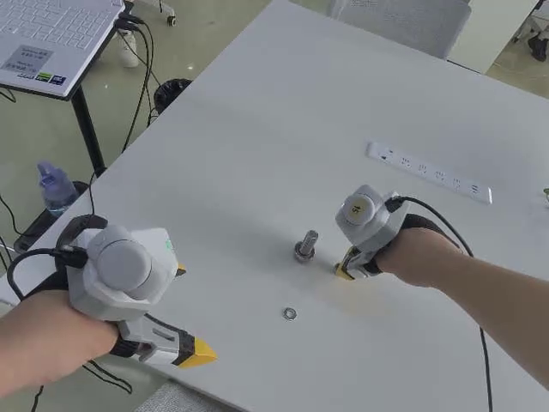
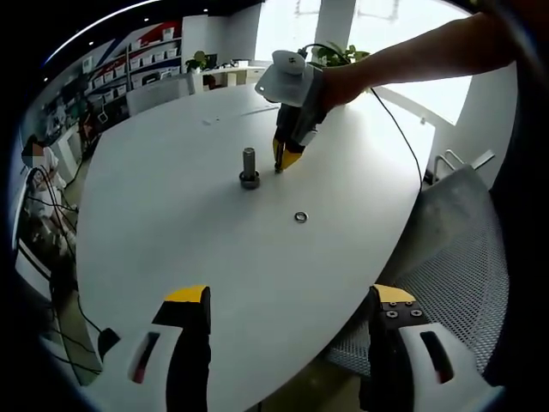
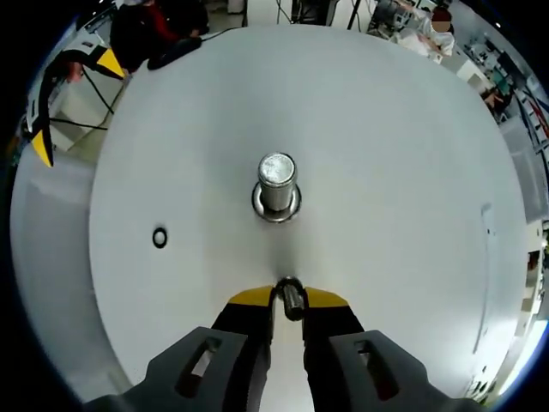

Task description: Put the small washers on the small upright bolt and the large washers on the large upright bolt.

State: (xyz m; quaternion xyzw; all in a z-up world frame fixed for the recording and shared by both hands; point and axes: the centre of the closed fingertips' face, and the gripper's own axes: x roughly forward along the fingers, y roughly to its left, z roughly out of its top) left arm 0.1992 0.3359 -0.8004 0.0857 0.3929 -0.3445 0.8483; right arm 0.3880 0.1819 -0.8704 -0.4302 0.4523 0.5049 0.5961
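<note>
A large steel bolt [image 1: 306,245] [image 2: 249,167] [image 3: 277,182] stands upright mid-table with a ring around its base. One loose washer [image 1: 290,313] [image 2: 300,217] [image 3: 159,237] lies flat in front of it. My right gripper [image 1: 346,271] [image 2: 283,161] [image 3: 290,300] points down at the table just right of the large bolt, its jaws shut on a small metal bolt [image 3: 291,297]. My left gripper [image 1: 190,311] [image 2: 290,300] [image 3: 75,103] hovers open at the near-left table edge, holding nothing.
The white table [image 1: 257,154] carries a power strip [image 1: 429,172] at the back right. A laptop [image 1: 51,34] on a stand and a bottle [image 1: 56,184] sit off the left edge. A mesh chair [image 2: 455,257] stands close to the near edge.
</note>
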